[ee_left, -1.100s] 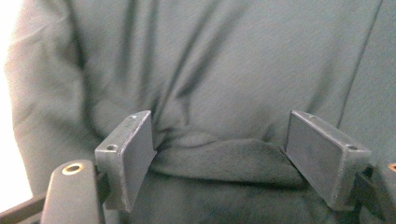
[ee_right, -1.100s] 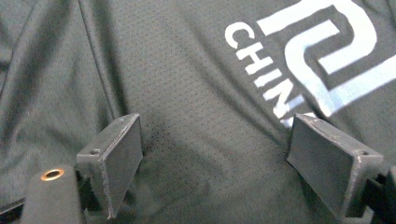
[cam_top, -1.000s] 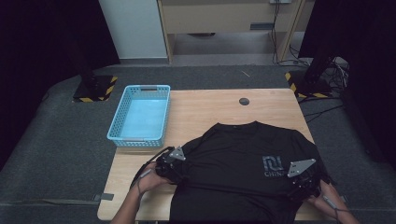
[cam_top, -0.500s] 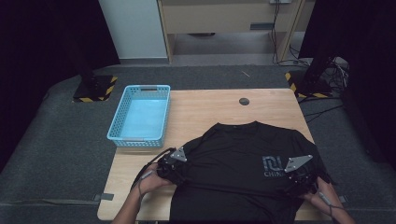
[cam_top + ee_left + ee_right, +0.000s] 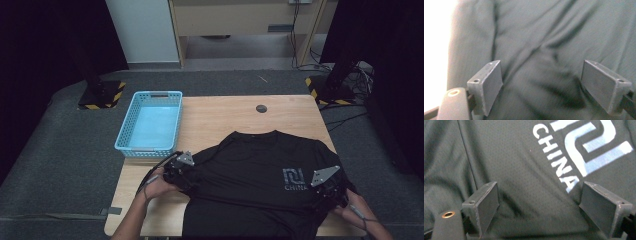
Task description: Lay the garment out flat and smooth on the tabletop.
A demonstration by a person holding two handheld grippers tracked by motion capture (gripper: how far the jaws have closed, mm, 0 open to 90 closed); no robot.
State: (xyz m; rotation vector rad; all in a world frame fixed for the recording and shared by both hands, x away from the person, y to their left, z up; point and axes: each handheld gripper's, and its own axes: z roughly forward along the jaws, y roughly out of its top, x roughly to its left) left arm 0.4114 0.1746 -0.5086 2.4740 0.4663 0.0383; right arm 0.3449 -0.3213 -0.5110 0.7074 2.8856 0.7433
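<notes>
High view, counter (image 5: 220, 120): wooden, light.
Shirt (image 5: 250, 175): black, spread flat along the near edge.
Basket (image 5: 150, 125): blue, far-left corner.
Left gripper (image 5: 541, 85): fingers wide apart over the shirt's left sleeve, gripping nothing.
Right gripper (image 5: 539, 207): fingers wide apart, beside the "CHINA" print (image 5: 556, 157), gripping nothing.

Black T-shirt (image 5: 255, 175) with "CHINA" print, spread flat on the table's near half

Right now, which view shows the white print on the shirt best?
The right gripper view: the print is large and sharp, with CHINA readable between the open jaws. The high view shows it small on the shirt. The left gripper view shows plain dark fabric.
</notes>
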